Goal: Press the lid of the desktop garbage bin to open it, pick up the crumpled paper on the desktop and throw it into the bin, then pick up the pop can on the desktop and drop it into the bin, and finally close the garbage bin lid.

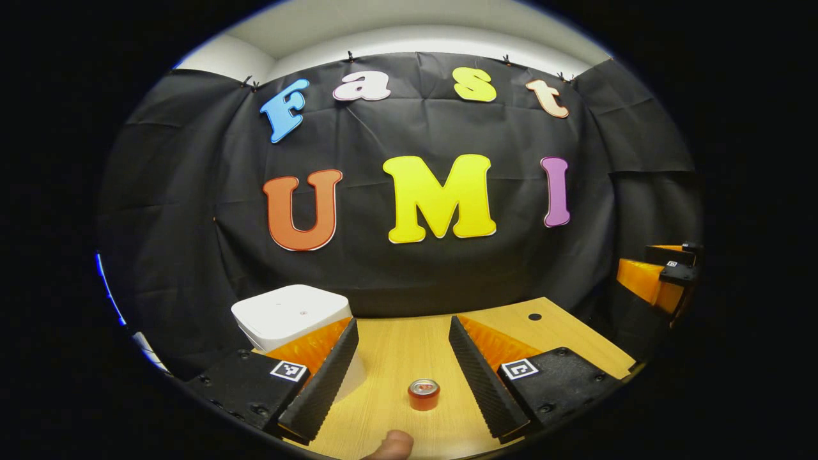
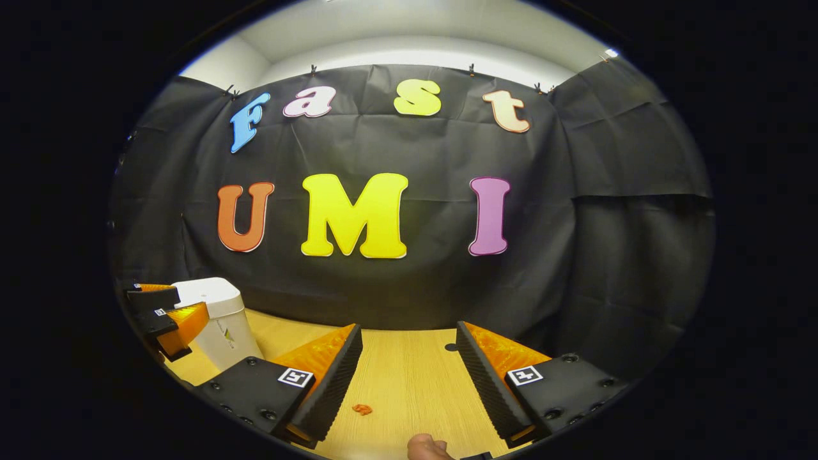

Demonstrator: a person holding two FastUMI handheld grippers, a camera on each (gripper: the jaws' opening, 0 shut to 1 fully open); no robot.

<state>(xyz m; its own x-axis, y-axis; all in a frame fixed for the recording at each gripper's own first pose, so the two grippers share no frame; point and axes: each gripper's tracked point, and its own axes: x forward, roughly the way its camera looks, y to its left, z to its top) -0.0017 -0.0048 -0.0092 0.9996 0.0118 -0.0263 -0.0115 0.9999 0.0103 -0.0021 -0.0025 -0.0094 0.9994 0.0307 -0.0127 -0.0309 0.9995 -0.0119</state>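
A white desktop bin (image 1: 291,316) with its lid down stands at the back left of the wooden table; it also stands at the left in the right gripper view (image 2: 217,322). The red pop can (image 1: 424,394) is upright on the table, below and between the fingers of my left gripper (image 1: 401,322), which is open and holds nothing. A small orange crumpled scrap (image 2: 362,409), apparently the paper, lies on the table low between the fingers of my right gripper (image 2: 408,329), also open and apart from it.
The wooden table (image 1: 396,358) has a dark round hole (image 1: 535,316) near its back edge. The other gripper (image 1: 658,275) hovers off the table's right end; the left gripper (image 2: 163,313) sits beside the bin. A thumb (image 2: 425,447) shows at the bottom.
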